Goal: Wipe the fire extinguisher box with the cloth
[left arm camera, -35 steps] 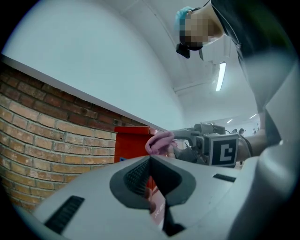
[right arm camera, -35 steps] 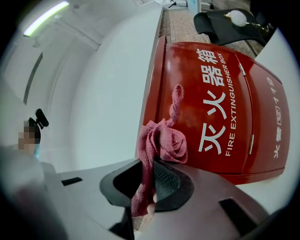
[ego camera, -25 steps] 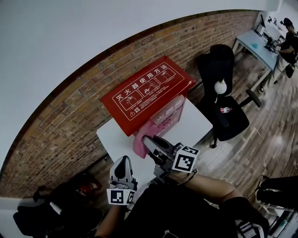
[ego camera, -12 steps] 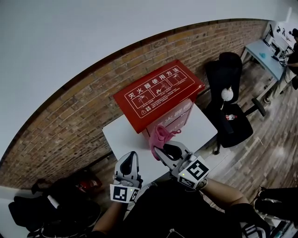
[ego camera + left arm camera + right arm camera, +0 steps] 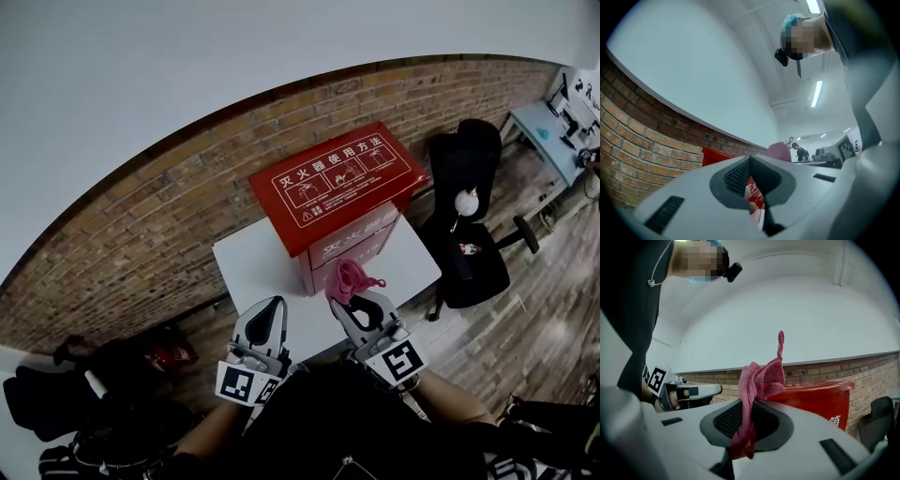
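The red fire extinguisher box point(image 5: 337, 183) stands on a white table point(image 5: 253, 267) against the brick wall, its lid printed with white characters. My right gripper point(image 5: 349, 298) is shut on a pink cloth point(image 5: 351, 278), held up just in front of the box's lower front face. In the right gripper view the pink cloth point(image 5: 757, 385) is pinched between the jaws and stands up from them, with the red box point(image 5: 820, 397) behind. My left gripper point(image 5: 272, 309) hovers over the table's front edge, left of the box, jaws closed with nothing in them. The box edge point(image 5: 717, 157) shows in the left gripper view.
A black office chair point(image 5: 473, 234) stands to the right of the table. Dark bags point(image 5: 84, 394) lie on the floor at the left. A brick wall point(image 5: 141, 234) runs behind the table. A blue desk point(image 5: 548, 127) sits at the far right.
The right gripper has drawn the pink cloth down and away from the box's front, lifting it clear of the table. Both grippers have shifted slightly nearer to me.
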Demonstrator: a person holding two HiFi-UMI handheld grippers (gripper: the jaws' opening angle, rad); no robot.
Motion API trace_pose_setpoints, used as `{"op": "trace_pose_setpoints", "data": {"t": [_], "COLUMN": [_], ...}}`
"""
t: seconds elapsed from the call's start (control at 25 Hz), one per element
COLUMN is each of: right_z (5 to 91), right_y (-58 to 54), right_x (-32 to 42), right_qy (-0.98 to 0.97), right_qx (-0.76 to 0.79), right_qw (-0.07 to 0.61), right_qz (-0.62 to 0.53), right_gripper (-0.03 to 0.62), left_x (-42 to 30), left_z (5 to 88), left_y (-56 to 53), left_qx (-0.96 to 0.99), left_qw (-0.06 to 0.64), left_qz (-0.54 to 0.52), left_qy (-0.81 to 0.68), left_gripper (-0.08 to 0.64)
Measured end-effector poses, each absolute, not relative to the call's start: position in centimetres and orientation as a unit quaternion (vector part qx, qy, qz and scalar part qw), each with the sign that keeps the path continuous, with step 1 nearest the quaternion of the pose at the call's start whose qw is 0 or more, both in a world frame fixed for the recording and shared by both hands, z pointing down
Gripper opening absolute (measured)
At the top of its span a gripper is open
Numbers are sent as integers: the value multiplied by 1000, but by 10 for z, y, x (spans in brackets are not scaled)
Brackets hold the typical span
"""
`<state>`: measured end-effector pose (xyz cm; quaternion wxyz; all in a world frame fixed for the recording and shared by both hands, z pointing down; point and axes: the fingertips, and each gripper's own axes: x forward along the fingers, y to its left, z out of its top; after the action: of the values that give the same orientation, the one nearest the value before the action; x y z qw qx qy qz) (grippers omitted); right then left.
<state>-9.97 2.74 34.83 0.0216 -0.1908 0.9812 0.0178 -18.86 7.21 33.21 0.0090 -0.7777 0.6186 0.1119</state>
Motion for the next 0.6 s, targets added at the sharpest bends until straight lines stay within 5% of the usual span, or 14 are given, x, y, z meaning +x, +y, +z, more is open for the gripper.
{"op": "trace_pose_setpoints", "data": {"t": [0.6], "right_z": [354], "right_y": [26], "right_x": [-84], "right_qy": [976], "right_qx": [-214], "right_qw": [24], "right_qz": [31], "right_gripper": [67], "left_x": [-186], "left_z": [337], "left_y": [72], "left_qx": [-779], "left_qw": [8], "left_qz": [106], "left_qy": [618], "left_gripper": [38]}}
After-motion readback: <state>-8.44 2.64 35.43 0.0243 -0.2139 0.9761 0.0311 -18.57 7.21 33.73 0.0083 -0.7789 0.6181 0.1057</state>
